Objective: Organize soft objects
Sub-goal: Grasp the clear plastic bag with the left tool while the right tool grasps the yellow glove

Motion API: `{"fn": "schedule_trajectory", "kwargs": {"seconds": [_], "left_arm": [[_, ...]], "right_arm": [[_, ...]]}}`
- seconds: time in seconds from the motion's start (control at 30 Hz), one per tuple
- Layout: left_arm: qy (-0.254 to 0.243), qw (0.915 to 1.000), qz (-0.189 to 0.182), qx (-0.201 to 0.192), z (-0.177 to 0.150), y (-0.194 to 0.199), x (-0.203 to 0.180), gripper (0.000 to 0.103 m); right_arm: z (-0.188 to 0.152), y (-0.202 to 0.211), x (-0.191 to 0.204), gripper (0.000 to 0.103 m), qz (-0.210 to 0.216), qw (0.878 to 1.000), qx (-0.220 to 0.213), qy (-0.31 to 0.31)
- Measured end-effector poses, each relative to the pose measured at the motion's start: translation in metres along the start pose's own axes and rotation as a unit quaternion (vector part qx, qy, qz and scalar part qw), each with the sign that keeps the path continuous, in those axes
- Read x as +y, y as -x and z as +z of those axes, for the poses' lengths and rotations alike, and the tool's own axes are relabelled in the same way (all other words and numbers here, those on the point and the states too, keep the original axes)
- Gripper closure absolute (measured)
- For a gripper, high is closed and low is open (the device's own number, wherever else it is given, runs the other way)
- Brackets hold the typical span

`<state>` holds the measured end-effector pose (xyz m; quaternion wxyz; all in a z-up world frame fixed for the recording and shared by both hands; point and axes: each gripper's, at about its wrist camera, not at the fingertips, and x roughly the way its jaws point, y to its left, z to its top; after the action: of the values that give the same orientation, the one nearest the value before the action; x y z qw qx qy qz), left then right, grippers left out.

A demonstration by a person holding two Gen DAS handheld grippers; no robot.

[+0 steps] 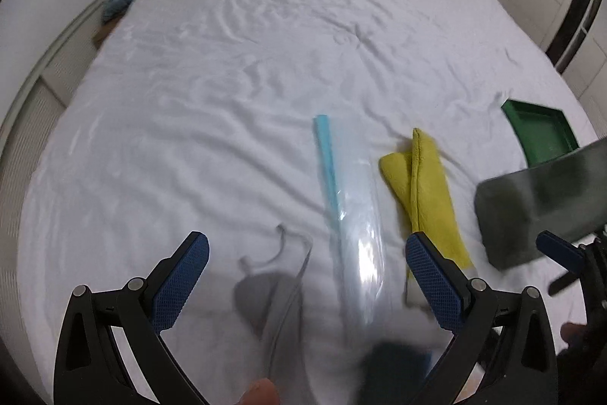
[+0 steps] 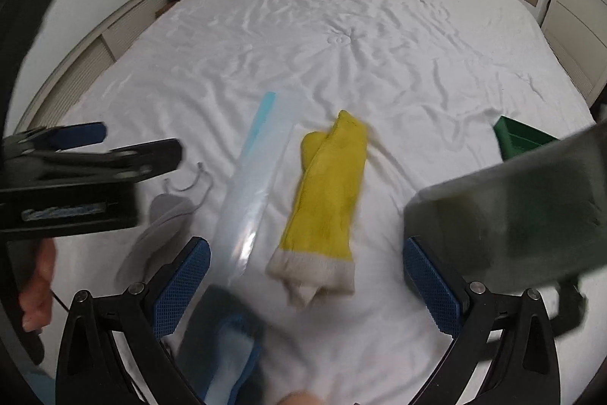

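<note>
Left wrist view: the left gripper point(image 1: 307, 276) is being held low over the white bed point(image 1: 227, 63), jaws spread wide, nothing between them. Ahead, a clear zip bag point(image 1: 354, 226) with a blue seal strip is lying flat; a grey face mask point(image 1: 261, 287) is lying just left of it, a yellow sock point(image 1: 425, 192) just right. A dark blue sock point(image 1: 394, 363) is seen blurred at the near edge. A green tray point(image 1: 542, 135) is sitting far right, partly hidden by a blurred grey-green object point(image 1: 538, 207) that cannot be identified.

Right wrist view: the right gripper point(image 2: 307, 283) is being held over the yellow sock's white cuff, jaws wide apart, empty. The left gripper is being seen at the left side.

Step judged: approach, no item picked yet. The next move is probably calling for lowering onto a soft item, likely the yellow sock, and pinching it, with the bag or tray as destination; which one cannot be told.
</note>
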<state>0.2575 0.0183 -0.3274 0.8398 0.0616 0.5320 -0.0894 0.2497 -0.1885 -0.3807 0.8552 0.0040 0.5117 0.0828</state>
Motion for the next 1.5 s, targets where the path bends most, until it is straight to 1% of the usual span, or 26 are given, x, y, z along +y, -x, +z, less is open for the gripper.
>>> {"fn": "schedule_trajectory", "kwargs": {"seconds": [0.1, 0.2, 0.4, 0.57, 0.73, 0.83, 0.9, 0.93, 1.1, 1.23, 1.27, 1.3, 1.33, 1.37, 1.4, 1.43, 1.47, 1.5], "left_arm": [[0.001, 0.9997, -0.003, 0.023, 0.013, -0.035, -0.009, 0.001], [0.004, 0.9990, -0.002, 0.044, 0.020, -0.061, -0.014, 0.001], [-0.005, 0.9966, 0.024, 0.078, 0.027, -0.099, -0.022, 0.001], [-0.027, 0.9933, 0.034, 0.107, 0.024, -0.119, -0.028, 0.001], [-0.035, 0.9916, 0.038, 0.119, 0.025, -0.128, -0.030, 0.001], [-0.047, 0.9895, 0.048, 0.128, 0.024, -0.132, -0.033, 0.001], [-0.048, 0.9886, 0.050, 0.134, 0.023, -0.133, -0.033, 0.001], [-0.048, 0.9884, 0.049, 0.135, 0.022, -0.134, -0.033, 0.001], [-0.061, 0.9873, 0.056, 0.135, 0.028, -0.140, -0.034, 0.003], [-0.064, 0.9866, 0.061, 0.137, 0.028, -0.140, -0.038, 0.004], [-0.066, 0.9865, 0.063, 0.136, 0.028, -0.140, -0.042, 0.004], [-0.066, 0.9862, 0.064, 0.138, 0.028, -0.140, -0.047, 0.007], [-0.068, 0.9861, 0.064, 0.137, 0.028, -0.139, -0.050, 0.014], [-0.070, 0.9864, 0.060, 0.136, 0.026, -0.145, -0.060, 0.020], [-0.076, 0.9864, 0.051, 0.136, 0.027, -0.143, -0.066, 0.034], [-0.079, 0.9865, 0.046, 0.136, 0.027, -0.142, -0.070, 0.048], [-0.082, 0.9865, 0.042, 0.135, 0.027, -0.140, -0.073, 0.054], [-0.088, 0.9866, 0.042, 0.131, 0.033, -0.143, -0.091, 0.067]], "right_arm": [[0.006, -0.027, -0.005, 0.000, -0.001, 1.000, 0.004, 0.000], [0.009, -0.052, -0.011, 0.000, -0.002, 1.000, 0.011, -0.001], [0.012, -0.093, -0.018, 0.000, -0.003, 1.000, 0.030, 0.001], [0.013, -0.126, -0.021, 0.000, -0.009, 0.999, 0.043, 0.000], [0.013, -0.146, -0.021, 0.001, -0.009, 0.998, 0.055, -0.003], [0.014, -0.156, -0.024, 0.009, -0.009, 0.998, 0.059, -0.009], [0.015, -0.164, -0.029, 0.021, -0.007, 0.998, 0.067, -0.015], [0.015, -0.168, -0.031, 0.023, -0.005, 0.997, 0.070, -0.017], [0.012, -0.176, -0.031, 0.032, -0.003, 0.998, 0.068, -0.014], [0.009, -0.182, -0.032, 0.033, -0.005, 0.998, 0.069, -0.014], [0.009, -0.184, -0.033, 0.035, -0.006, 0.997, 0.069, -0.015], [0.011, -0.186, -0.033, 0.038, -0.006, 0.997, 0.070, -0.013], [0.009, -0.184, -0.032, 0.040, -0.007, 0.997, 0.070, -0.011], [0.010, -0.186, -0.031, 0.047, -0.007, 0.997, 0.070, -0.010], [0.008, -0.184, -0.030, 0.057, -0.006, 0.997, 0.070, -0.008], [0.009, -0.184, -0.029, 0.063, -0.003, 0.998, 0.067, -0.008], [0.010, -0.183, -0.029, 0.071, -0.002, 0.998, 0.065, -0.010], [0.010, -0.183, -0.030, 0.076, -0.002, 0.998, 0.063, -0.010]]}}
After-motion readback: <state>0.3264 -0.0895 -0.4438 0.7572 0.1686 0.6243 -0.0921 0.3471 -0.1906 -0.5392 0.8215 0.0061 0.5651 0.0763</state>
